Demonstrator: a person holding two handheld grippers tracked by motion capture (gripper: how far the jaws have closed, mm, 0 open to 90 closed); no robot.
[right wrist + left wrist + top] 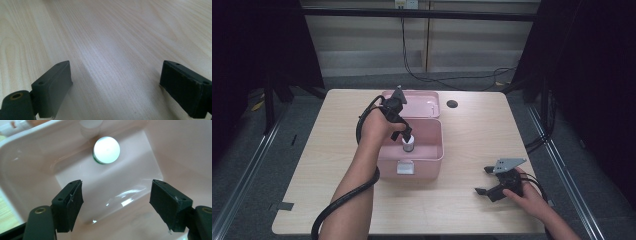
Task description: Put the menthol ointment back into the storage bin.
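The pale wooden table (472, 145) looks smooth, with fine grain lines running along it and a soft, dull shine. The pink plastic box (155, 150) is smooth and glossy inside, with bright spots of light on its floor. Its pink plastic lid (424, 102) looks just as smooth. The small round bottle with a white plastic cap (106, 150) has a smooth, bright top. The black jaws of the left gripper (116, 202) and the right gripper (116, 87) look like dull, matt plastic with slightly rough edges.
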